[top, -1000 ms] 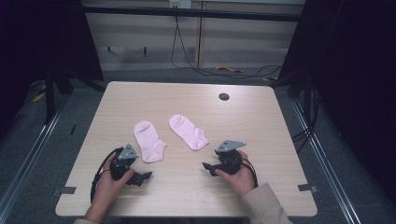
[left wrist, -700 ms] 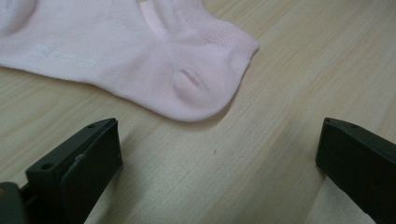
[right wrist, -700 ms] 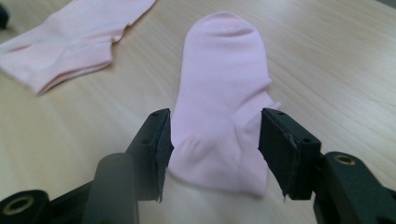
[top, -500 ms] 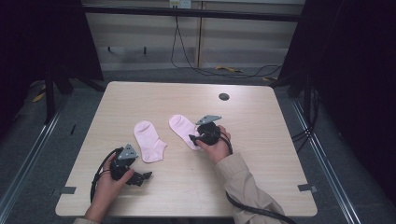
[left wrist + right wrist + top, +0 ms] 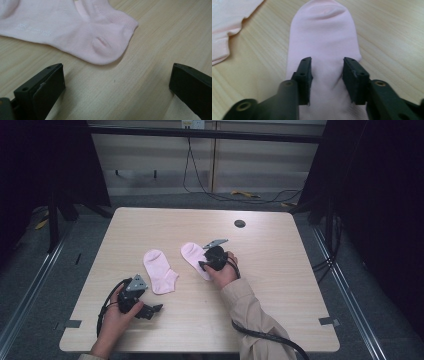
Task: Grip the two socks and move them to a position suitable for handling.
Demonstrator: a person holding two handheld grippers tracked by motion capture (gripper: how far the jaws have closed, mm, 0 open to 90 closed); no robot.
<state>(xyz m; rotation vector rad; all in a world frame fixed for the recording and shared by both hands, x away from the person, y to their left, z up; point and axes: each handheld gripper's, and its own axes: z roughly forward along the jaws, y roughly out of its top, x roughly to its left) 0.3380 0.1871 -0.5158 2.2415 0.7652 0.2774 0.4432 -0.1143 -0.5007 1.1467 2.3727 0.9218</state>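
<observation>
Near table (image 5: 280, 290) centre, the right gripper (image 5: 327, 75), jaws just closing, straddles a pink sock (image 5: 324, 37) without clamping it; at seven o'clock, the left gripper (image 5: 115, 82) gapes.

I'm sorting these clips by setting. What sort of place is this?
Probably a lab or recording bay, not a home: a bare wooden table ringed by black curtains, loose cables on the grey floor, and two pink socks laid out.
</observation>
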